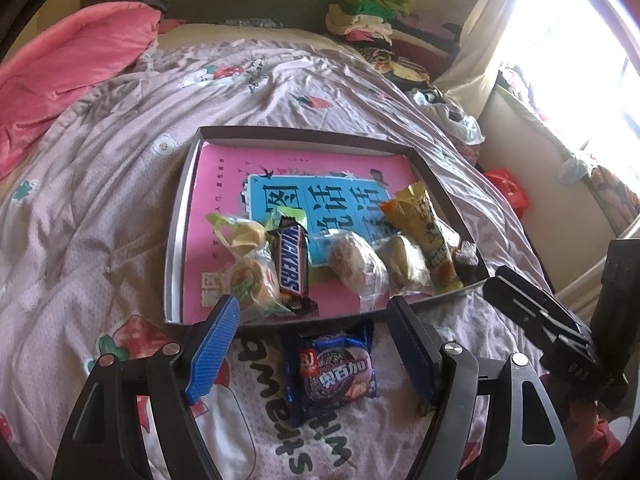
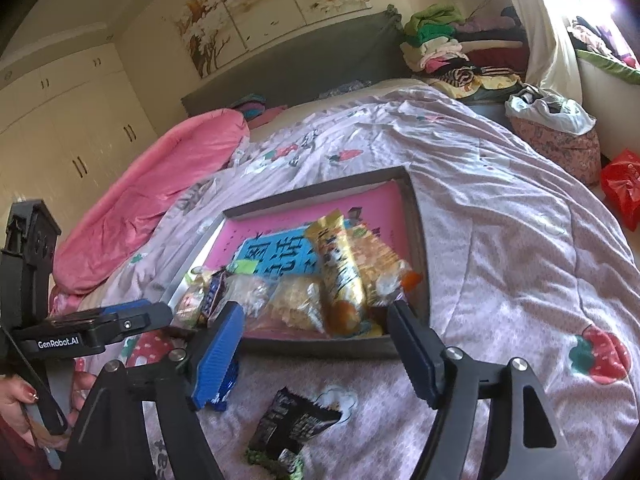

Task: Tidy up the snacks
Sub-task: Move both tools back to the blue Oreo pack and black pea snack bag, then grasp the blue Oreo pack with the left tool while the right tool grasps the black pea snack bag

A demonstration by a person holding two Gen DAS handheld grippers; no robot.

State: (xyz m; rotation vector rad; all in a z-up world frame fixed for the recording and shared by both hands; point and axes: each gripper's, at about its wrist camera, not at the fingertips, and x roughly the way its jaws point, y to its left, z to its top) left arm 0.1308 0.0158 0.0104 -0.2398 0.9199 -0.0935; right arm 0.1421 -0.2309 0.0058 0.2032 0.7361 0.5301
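A shallow box (image 1: 184, 184) with a pink bottom lies on the bed and holds several snacks: a Snickers bar (image 1: 291, 262), clear-wrapped pastries (image 1: 356, 266) and a yellow packet (image 1: 428, 232). The box also shows in the right wrist view (image 2: 416, 216). My left gripper (image 1: 316, 316) is open and empty, just above a blue Oreo packet (image 1: 334, 372) that lies on the quilt in front of the box. My right gripper (image 2: 316, 320) is open and empty at the box's near edge. A black snack packet (image 2: 294, 424) lies on the quilt below it.
The bed has a pink printed quilt (image 1: 100, 208) and a rolled pink duvet (image 2: 152, 184) at the far left. Folded clothes (image 2: 440, 40) are stacked by the headboard. A red bag (image 2: 622, 188) lies on the floor at the right.
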